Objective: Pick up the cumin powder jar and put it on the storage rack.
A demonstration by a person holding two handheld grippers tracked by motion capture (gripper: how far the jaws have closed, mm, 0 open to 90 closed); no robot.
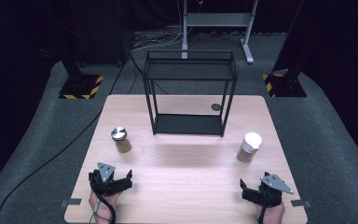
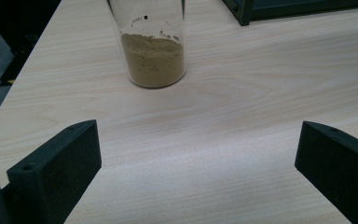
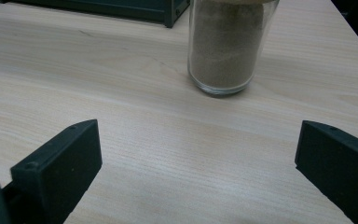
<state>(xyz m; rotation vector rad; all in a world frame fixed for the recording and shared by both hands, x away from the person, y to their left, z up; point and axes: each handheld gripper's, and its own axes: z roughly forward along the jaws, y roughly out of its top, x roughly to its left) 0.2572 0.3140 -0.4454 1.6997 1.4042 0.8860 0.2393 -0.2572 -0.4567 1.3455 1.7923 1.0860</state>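
No text can be read: the glass jar (image 2: 152, 44) in the left gripper view carries a faint line of small dark print with a black square (toward 12 o'clock on its wall), too blurred to make out.

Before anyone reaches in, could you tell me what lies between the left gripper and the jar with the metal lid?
Nothing: the left gripper view shows bare table between the open left gripper and the jar.
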